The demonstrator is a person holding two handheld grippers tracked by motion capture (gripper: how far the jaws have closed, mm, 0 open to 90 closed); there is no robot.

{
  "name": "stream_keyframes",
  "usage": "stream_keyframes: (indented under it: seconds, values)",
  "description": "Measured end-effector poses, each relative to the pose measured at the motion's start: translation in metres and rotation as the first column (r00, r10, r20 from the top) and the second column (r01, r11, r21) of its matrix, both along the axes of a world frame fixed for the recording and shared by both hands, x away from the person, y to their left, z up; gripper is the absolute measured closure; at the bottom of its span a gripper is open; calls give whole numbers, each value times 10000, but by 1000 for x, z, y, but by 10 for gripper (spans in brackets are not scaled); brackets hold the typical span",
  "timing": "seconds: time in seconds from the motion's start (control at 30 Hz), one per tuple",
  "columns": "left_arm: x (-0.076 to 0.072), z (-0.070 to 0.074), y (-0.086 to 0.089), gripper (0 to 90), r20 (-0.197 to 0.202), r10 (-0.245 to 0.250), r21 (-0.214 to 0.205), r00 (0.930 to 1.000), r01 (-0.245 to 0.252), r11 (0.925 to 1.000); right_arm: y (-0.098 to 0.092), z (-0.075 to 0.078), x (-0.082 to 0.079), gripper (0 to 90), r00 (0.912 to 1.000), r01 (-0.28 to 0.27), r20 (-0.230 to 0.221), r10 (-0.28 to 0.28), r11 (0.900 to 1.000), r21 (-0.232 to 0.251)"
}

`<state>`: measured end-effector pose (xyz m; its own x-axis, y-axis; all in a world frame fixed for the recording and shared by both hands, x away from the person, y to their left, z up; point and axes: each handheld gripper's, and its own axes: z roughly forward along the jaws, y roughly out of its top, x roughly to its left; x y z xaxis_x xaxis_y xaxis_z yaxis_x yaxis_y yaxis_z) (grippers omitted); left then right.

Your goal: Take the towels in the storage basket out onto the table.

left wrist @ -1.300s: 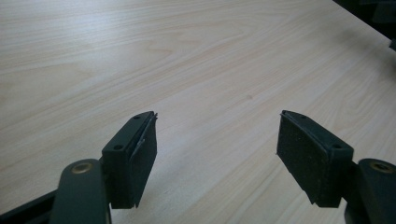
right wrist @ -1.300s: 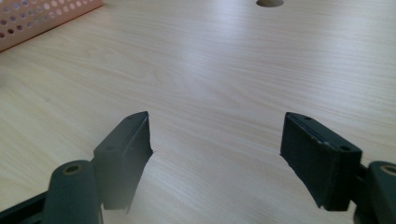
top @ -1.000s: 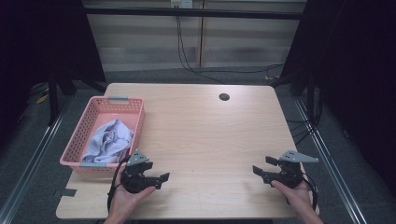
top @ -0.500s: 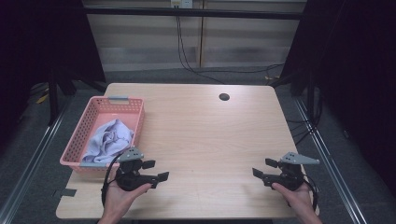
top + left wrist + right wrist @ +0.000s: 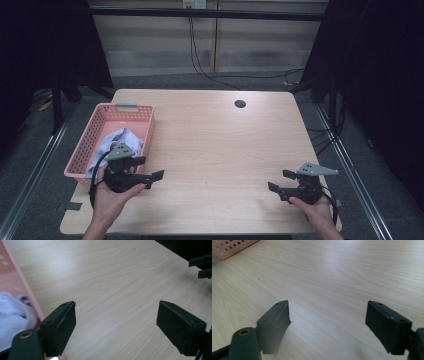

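Note:
A hand holds my left gripper [image 5: 150, 167] above the table's near left, right beside the near end of a pink basket [image 5: 100, 125]. Its jaws have just been opening and stand open with only bare wood between them [image 5: 116, 322]. A pale lilac cloth [image 5: 117, 140] lies bunched in the basket, and in the left gripper view the cloth [image 5: 10, 315] sits just past the left jaw. My right gripper [image 5: 280, 180] is low at the near right edge, pointing left. Its jaws have also just been opening and are open over bare table [image 5: 328, 322].
The light wooden table [image 5: 215, 145] has a dark round cable hole [image 5: 240, 104] near its far edge. The basket's corner [image 5: 229, 247] appears far off in the right gripper view. Dark floor and black frames surround the table.
My left gripper has lifted and shifted left toward the basket's near end. The right hand has stayed where it was.

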<state>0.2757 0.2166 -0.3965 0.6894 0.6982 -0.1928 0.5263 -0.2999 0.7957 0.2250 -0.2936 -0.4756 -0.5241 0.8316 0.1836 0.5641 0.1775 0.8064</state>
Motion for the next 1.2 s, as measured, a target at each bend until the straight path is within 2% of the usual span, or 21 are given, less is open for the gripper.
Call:
stream_keyframes:
  seconds: [0.1, 0.17, 0.23, 0.37, 0.4, 0.6, 0.63, 0.87, 0.93, 0.97, 1.0, 1.03, 1.17, 1.2]
  values:
    - [7, 8, 12, 161, -30, 280, 166, 9996, -280, 9995, 2, 0, 1, 174, 9999, -101, -23, 101, 9999, -34]
    - [11, 12, 21, 165, 126, 306, 300, 9995, -310, 9991, 3, 0, 0, 173, 9998, -195, -52, 195, 9998, 0]
    - [17, 15, 31, 172, -41, 386, 433, 9992, -384, 9983, 2, 0, 0, 173, 9997, -233, -15, 233, 9997, -18]
    - [27, 19, 49, 167, -189, 869, 471, 9960, -859, 9952, 2, 0, 0, 173, 9997, -212, -99, 212, 9998, 42]
    - [29, 20, 54, 167, -225, 876, 614, 9959, -861, 9944, 2, 0, 0, 173, 9997, -212, -99, 212, 9998, 42]
    - [43, 22, 82, 160, -617, 1408, 801, 9881, -1357, 9875, 2, -1, 3, 170, 9995, -258, -193, 264, 9992, 295]
    - [46, 21, 88, 160, -707, 1545, 755, 9855, -1492, 9859, 2, -1, 3, 167, 9994, -269, -188, 274, 9993, 264]
    - [64, 8, 112, 161, -981, 2007, 1435, 9747, -1857, 9721, 3, -2, 6, 160, 9987, -391, -318, 401, 9987, 315]
    - [72, 0, 118, 160, -1111, 2334, 1419, 9660, -2170, 9658, 4, -2, 6, 159, 9983, -464, -347, 475, 9984, 334]
    - [74, -2, 119, 160, -1224, 2339, 1340, 9645, -2175, 9668, 4, -2, 6, 157, 9983, -467, -343, 478, 9984, 318]
    - [77, -4, 120, 160, -1323, 2150, 1452, 9676, -1956, 9699, 4, -2, 6, 156, 9981, -462, -403, 476, 9983, 355]
    - [80, -8, 119, 160, -1511, 2093, 1510, 9661, -1867, 9707, 4, -2, 6, 156, 9980, -479, -404, 493, 9982, 356]
    - [91, -15, 114, 160, -1758, 1950, 2038, 9649, -1581, 9662, 5, -2, 7, 161, 9979, -522, -364, 534, 9981, 329]
    - [94, -17, 112, 160, -1870, 2064, 2121, 9604, -1657, 9631, 6, -2, 6, 171, 9978, -554, -357, 566, 9979, 320]
